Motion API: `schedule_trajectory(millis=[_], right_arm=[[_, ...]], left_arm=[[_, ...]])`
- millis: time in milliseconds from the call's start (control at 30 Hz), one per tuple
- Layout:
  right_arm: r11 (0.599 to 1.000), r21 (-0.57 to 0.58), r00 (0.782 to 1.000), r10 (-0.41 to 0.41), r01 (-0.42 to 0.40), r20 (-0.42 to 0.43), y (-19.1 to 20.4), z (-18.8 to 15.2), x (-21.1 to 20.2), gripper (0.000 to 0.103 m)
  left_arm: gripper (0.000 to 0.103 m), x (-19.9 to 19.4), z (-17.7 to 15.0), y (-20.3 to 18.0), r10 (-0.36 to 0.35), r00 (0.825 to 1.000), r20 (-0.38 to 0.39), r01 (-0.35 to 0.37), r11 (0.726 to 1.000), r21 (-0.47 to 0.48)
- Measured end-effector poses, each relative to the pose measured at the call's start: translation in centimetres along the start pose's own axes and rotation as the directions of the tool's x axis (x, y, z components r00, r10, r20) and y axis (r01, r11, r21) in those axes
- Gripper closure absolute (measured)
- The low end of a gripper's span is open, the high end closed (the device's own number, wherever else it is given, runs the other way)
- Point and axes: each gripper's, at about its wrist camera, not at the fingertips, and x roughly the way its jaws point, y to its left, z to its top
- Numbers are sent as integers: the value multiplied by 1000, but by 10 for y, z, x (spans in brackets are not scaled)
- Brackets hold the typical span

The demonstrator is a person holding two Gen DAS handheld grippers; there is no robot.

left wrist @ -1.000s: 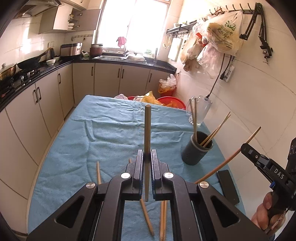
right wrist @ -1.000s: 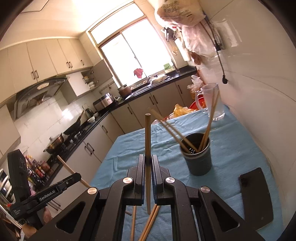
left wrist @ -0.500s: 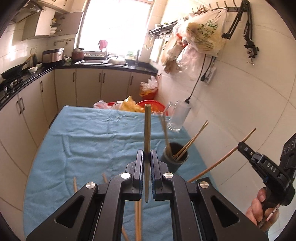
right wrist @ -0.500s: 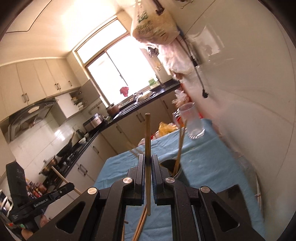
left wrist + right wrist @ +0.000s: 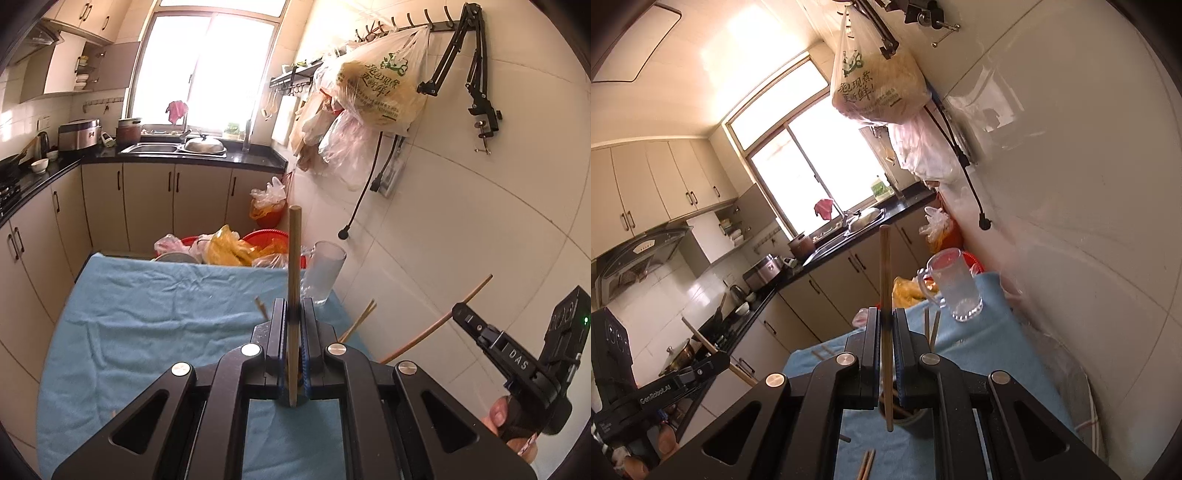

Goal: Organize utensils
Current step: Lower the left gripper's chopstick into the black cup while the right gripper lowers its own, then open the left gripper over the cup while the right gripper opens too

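Both grippers rose since earlier frame, each clamping 1 chopstick (image 5: 294,266).

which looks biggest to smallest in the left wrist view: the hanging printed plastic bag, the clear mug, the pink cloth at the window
1. printed plastic bag
2. clear mug
3. pink cloth

This is apparent size only; the cloth hangs much farther from the camera, so true sizes are unsure.

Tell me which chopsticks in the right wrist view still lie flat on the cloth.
The pair at the bottom edge lies flat; the others stand in the holder or the right gripper.
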Motion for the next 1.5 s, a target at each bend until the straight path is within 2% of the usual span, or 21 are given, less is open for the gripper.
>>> schedule_trajectory(millis=[133,267,700,967,1000,1033,1100,1200,1267,1333,1400,1433,1500], right_arm=[[1000,5,1000,-14,14,-3,-3,7,16,96],[999,10,999,-30,31,-25,-12,9,34,96],[996,-5,984,-90,90,-151,-30,-15,90,96],[996,11,973,-84,88,-213,-38,-27,111,95],[996,18,974,-80,85,-213,-39,-27,111,89],[996,19,974,-79,85,-214,-39,-27,111,74],[996,27,978,-76,83,-193,-39,-26,105,59],[995,19,986,-91,95,-141,-37,-21,92,57],[994,28,988,-99,103,-120,-37,-19,84,49],[993,45,990,-106,111,-94,-39,-18,75,33],[988,55,988,-143,146,-55,-40,-19,64,20],[986,57,987,-158,160,-38,-39,-20,58,17],[984,51,985,-173,173,-11,-36,-23,49,16]], left_arm=[[97,18,11,-4,-14,1000,10,15,1000,-12],[97,43,12,-3,-17,1000,-16,17,1000,-23],[97,103,-20,16,13,990,-138,-18,999,-35],[95,112,-26,21,6,986,-164,-13,999,-43],[89,111,-26,21,2,987,-163,-9,999,-43],[77,109,-25,21,0,988,-156,-7,999,-43],[64,102,-24,21,9,992,-128,-15,999,-42],[62,90,-22,19,13,995,-100,-16,999,-35],[60,81,-21,20,6,996,-87,-10,999,-45],[52,73,-21,22,13,998,-68,-16,999,-49],[46,63,-22,24,20,999,-50,-23,999,-50],[46,57,-23,26,23,999,-42,-25,998,-53],[46,49,-26,30,29,999,-39,-31,998,-55]])
